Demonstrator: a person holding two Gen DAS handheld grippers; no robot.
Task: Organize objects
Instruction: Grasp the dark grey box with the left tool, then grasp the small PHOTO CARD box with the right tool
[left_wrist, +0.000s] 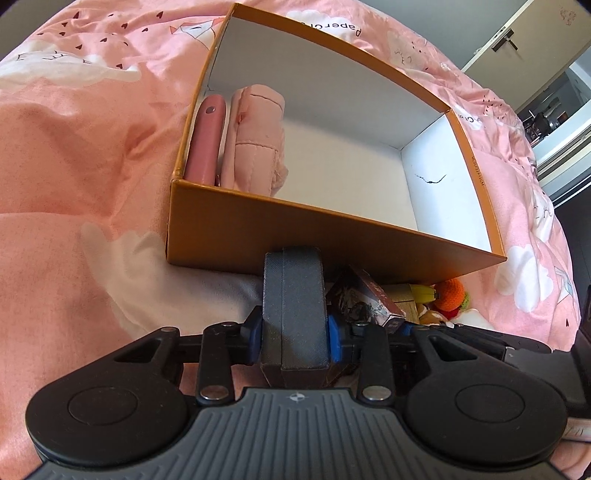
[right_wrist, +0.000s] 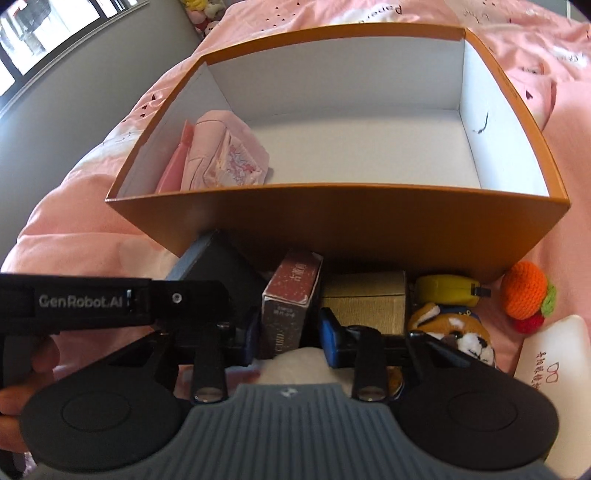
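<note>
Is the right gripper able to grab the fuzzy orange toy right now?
Probably not yet. The right gripper sits around the dark red box, and the crocheted orange toy lies far off to its right, past the yellow object and the plush dog.

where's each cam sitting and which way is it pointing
Left wrist: sits on the left gripper, facing the orange box from its near left side; its fingers clamp a dark grey case.
Right wrist: sits on the right gripper, facing the same box's front wall; its fingers straddle a maroon box; the left gripper's body and a hand show.
Shared: box, pink pouch, maroon box, crocheted orange.
</note>
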